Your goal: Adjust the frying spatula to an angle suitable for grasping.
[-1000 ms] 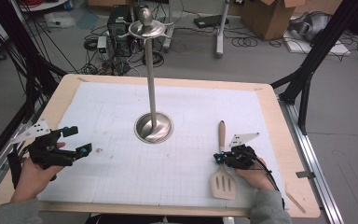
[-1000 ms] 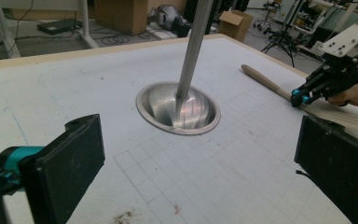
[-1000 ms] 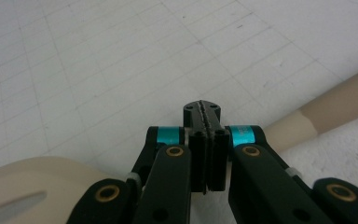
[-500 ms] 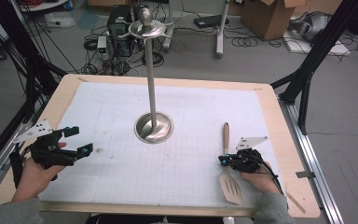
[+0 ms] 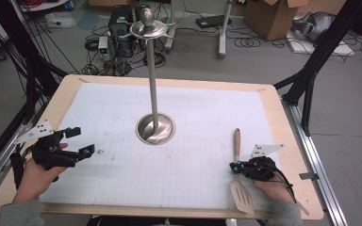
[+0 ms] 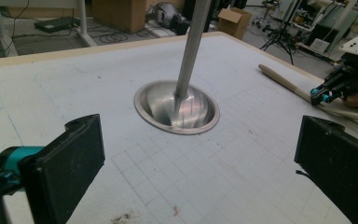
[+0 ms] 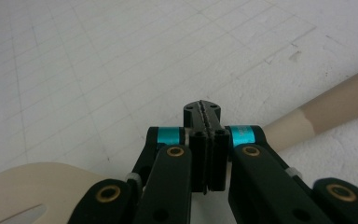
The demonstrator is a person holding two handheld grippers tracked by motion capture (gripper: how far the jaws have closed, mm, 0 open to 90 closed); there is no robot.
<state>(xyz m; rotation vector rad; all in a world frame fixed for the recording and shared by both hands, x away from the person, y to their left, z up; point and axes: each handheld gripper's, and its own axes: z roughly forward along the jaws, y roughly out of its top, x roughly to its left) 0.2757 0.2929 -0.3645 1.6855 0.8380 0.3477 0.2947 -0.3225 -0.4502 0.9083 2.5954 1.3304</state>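
A wooden spatula (image 5: pixel 237 141) lies on the white grid mat at the front right, handle pointing away and slotted blade (image 5: pixel 242 195) near the table's front edge. My right gripper (image 5: pixel 234 166) is shut, its tips low over the spatula's neck. In the right gripper view the pads of the right gripper (image 7: pixel 205 112) meet with nothing between them, and the spatula handle (image 7: pixel 335 107) runs beneath. My left gripper (image 5: pixel 82 141) is open at the front left, holding nothing. In the left gripper view, the left gripper (image 6: pixel 200 158) faces the stand base (image 6: pixel 177 107).
A tall metal stand (image 5: pixel 153 94) with a round dish base (image 5: pixel 155 128) rises from the middle of the mat. The wooden table edge (image 5: pixel 292 141) runs close by the right hand. Cables, boxes and frame legs crowd the floor beyond.
The right gripper and the spatula under it have slid to the right and slightly nearer the front edge. The left gripper has stayed put.
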